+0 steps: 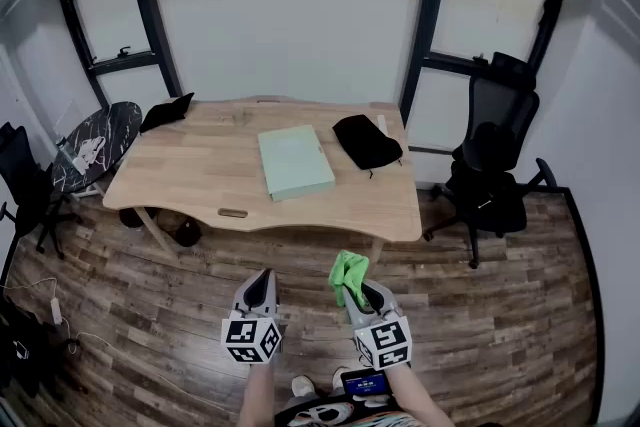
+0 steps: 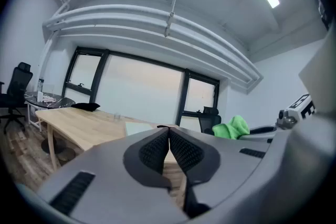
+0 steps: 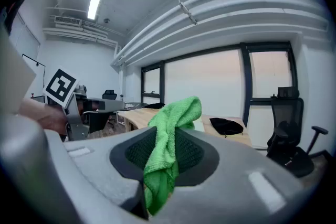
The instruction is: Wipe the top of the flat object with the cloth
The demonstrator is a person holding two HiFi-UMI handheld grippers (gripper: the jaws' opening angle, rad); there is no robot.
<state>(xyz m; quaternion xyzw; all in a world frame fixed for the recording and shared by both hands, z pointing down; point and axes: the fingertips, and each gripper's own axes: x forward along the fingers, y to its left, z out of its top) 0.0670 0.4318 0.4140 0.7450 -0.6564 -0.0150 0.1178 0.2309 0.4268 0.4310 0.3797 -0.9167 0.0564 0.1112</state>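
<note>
Cloth in hand, wipe yet to begin: a person is standing on the wood floor (image 1: pixel 480 315), well short of the table (image 1: pixel 180 177), holding a gripper in each hand. The right gripper (image 1: pixel 358 285) is pinching a green cloth (image 1: pixel 348 273), its pads closed on the fabric, with a bunch standing above the tips and a tail hanging below. The left gripper (image 1: pixel 262 277) is carrying nothing, its jaws pressed together tip to tip. The flat object (image 1: pixel 296 161), pale green, is lying near the middle of the table, with a black pouch (image 1: pixel 367 141) near its right side and apart from it.

The step in hand appears to be the approach, and none of the wiping looks done. Doing it well is likely meaning stepping up to the table's near edge and bringing the right gripper in over the flat object before lowering. The loose fabric, not the jaw tips, should be meeting the surface. The grip looks narrow, taking only a fold, so light pressure and slow strokes seem wise, lest the cloth drag out of the jaws. Strokes running the object's long way, edge to edge and overlapping, would probably be covering the whole top. The object looks thin and light enough to slide on the wood, so the shut left gripper could be resting on a corner to pin it. Strokes should be ending short of the pouch.
</note>
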